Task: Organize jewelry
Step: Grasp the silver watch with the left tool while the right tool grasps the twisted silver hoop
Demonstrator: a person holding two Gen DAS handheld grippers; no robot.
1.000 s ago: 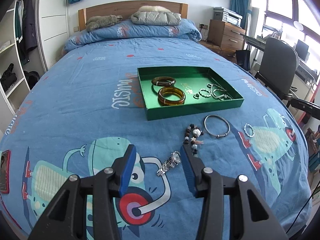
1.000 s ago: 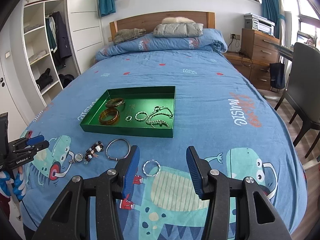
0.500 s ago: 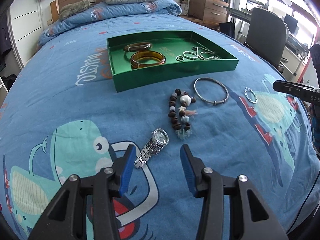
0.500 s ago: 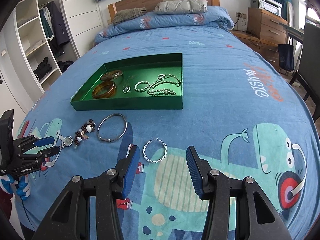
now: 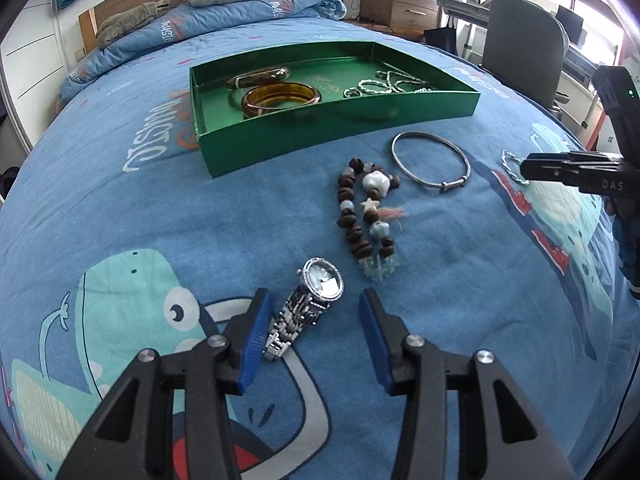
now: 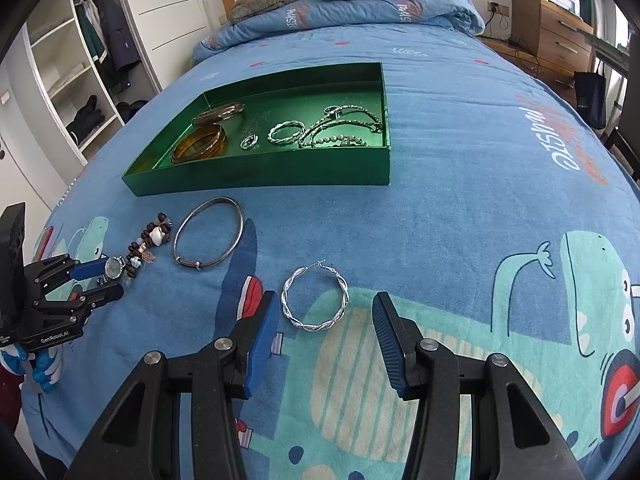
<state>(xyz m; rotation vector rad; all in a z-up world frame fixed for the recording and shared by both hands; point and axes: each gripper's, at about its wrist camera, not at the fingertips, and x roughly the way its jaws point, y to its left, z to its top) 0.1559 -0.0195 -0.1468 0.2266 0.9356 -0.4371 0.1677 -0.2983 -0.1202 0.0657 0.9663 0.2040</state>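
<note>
Left gripper (image 5: pixel 314 328): lower and closer to the bedspread than a second ago. Jaws apart, nothing clamped. The silver metal-link wristwatch (image 5: pixel 308 308) used to sit ahead of the tips; now its band lies between the blue pads, nearly against the left one, contact unclear. Dial toward 1 o'clock, band end toward 7; long axis runs 7 to 1.

Right gripper (image 6: pixel 322 320): also lower, jaws apart, empty. The twisted silver hoop earring (image 6: pixel 315 299) is now just ahead of the tips, partly between them, lying flat, clasp pin at 12 o'clock.

Outward from the left gripper: brown-and-white beaded bracelet (image 5: pixel 366 216) at 12 to 1 o'clock from the watch, folded double, long axis about 12 to 6. Plain silver bangle (image 5: pixel 430 160) at 1 o'clock from the beads. Shallow green rectangular tray (image 5: pixel 320 136) at 12 o'clock, holding an amber glass bangle (image 5: pixel 280 98), a darker bangle behind it and silver chains.

Hard to see: in the left view the right gripper's finger covers most of the hoop; the tray's near wall hides part of its contents. In the right view the watch is mostly hidden behind the left gripper. Blue dinosaur-print bedspread (image 6: pixel 460 208) cut off by the fisheye rim.
</note>
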